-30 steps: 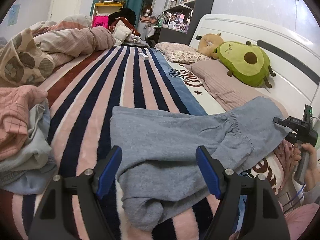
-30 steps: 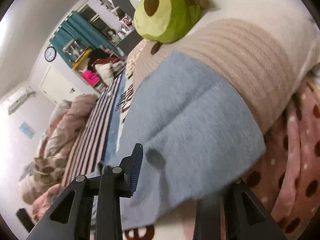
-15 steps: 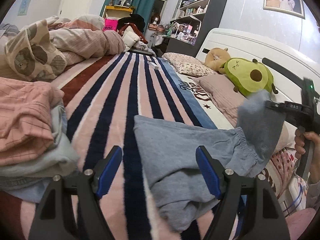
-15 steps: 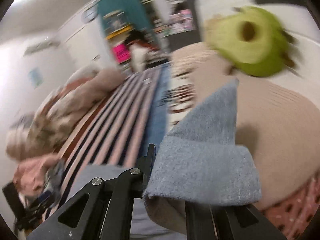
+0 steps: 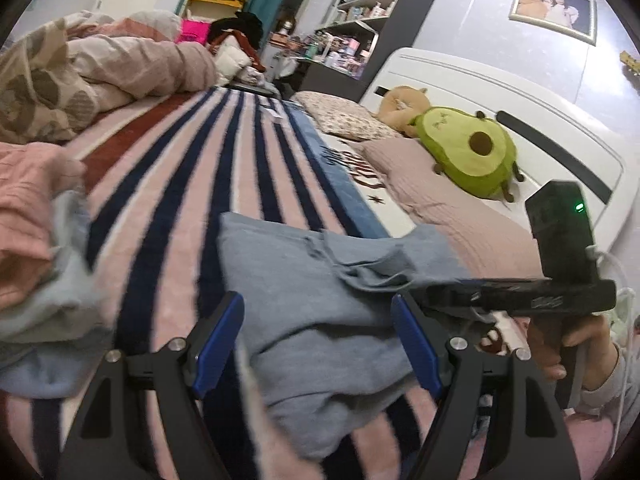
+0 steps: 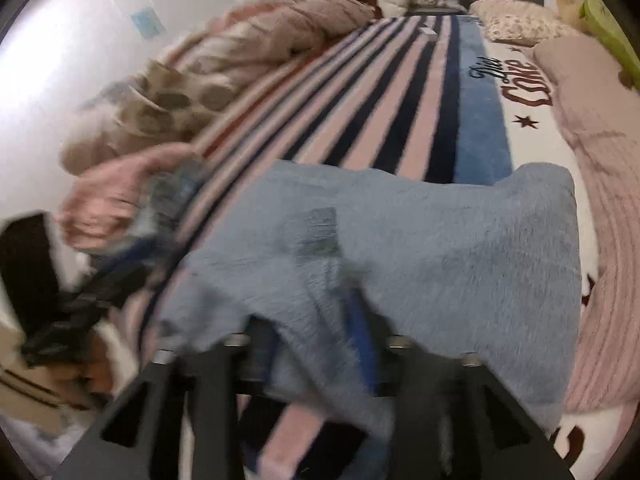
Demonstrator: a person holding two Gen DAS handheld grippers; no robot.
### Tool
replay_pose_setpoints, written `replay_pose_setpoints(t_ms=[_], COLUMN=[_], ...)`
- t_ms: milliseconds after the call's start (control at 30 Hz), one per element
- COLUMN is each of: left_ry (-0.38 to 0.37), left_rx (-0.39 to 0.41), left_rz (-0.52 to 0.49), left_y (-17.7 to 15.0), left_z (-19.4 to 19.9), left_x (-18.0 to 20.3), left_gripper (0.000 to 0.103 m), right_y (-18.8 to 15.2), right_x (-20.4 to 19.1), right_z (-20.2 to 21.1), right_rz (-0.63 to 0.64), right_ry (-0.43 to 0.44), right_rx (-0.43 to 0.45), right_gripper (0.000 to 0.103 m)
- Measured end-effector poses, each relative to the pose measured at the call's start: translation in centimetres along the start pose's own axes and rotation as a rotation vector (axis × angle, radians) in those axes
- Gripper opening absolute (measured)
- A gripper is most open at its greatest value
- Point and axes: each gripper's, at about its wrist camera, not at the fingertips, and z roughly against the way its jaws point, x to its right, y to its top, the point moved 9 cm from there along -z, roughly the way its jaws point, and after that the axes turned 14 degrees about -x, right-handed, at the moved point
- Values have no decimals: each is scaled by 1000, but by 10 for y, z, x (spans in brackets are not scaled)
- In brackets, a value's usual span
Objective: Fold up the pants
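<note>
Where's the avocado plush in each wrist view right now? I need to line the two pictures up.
Left wrist: the avocado plush lies right of centre, against the white headboard.
Right wrist: only a green sliver of it shows at the top right edge.
Shared landmark: the grey-blue pants on the striped blanket, centre in both.

We hold left gripper [image 5: 318,342] low, pointing forward and slightly down, jaws wide apart, blue pads clear on both sides, nothing pressed between them. Right gripper [image 6: 320,344] tilts steeply down, jaws opening, cloth between them, pads blurred. Our right hand [image 5: 568,346] wraps handle from below, fingers curled, light sleeve at wrist.
</note>
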Motion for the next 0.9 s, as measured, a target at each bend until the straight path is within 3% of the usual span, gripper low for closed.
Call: replay_pose_setpoints(t_ms=[100,267,333,433,800,833,900], left_ry=[-86,-172,-171,-170,-140,-122,-84], left_rx=[-21,-99,-140,-188,-167,-154,-138], left_rz=[6,33,40,84,183,186,198], left_y=[6,8,5,1,16,18,18], left_z=[-10,-36,-48,-67,-92,-95,-99], left_x=[18,39,44,47,47,45,39], left_gripper=[73,73,73,73,73,71,31], right_y=[1,3,2,5,4,4,4], right_x=[5,44,58,68,73,73,75], right_z=[30,64,68,73,68,67,66], right_rz=[12,-107,-141,-171,-182,-185,-190], right_ry=[-24,-84,-110,-78,-50,-51,-51], right_rx=[73,182,191,204,201,201,197], right_gripper=[46,50,50,50,50,50,50])
